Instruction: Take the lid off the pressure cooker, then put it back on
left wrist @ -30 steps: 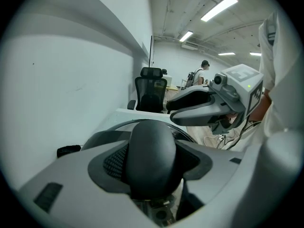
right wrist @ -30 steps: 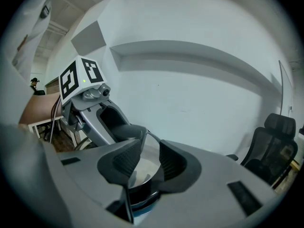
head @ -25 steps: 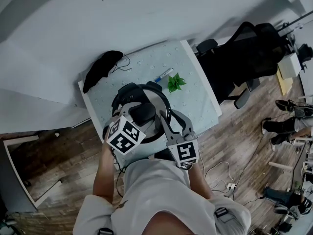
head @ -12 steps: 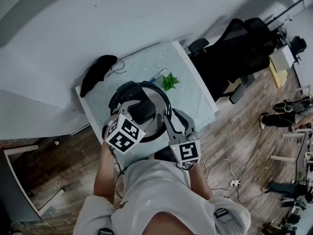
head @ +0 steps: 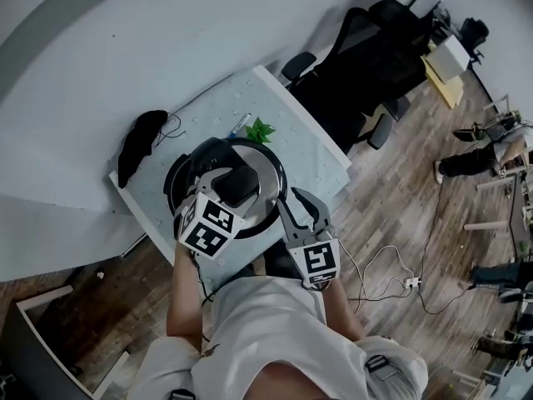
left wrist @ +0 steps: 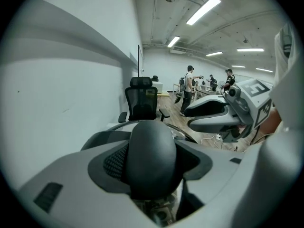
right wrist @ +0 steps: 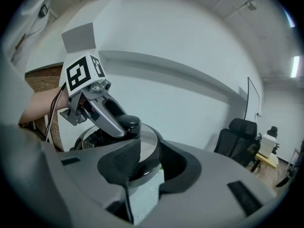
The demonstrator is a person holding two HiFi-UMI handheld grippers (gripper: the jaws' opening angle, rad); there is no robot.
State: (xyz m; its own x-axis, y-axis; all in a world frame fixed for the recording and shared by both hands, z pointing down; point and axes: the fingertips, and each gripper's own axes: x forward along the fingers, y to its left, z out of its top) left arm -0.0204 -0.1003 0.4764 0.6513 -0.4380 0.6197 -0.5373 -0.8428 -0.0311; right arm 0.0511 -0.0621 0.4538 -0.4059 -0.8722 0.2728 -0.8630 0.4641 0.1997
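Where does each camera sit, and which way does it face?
Head view: on the person's head, looking steeply down at the table and pressure cooker; shirt, forearms, left tongs and right tongs show.
Left gripper view: rides the left tongs, facing over the lid knob they clamp toward an office chair; right tongs at right.
Right gripper view: rides the open right tongs, facing across the lid toward the white wall; left tongs and forearm show.
Shared: each gripper view shows the other tongs.
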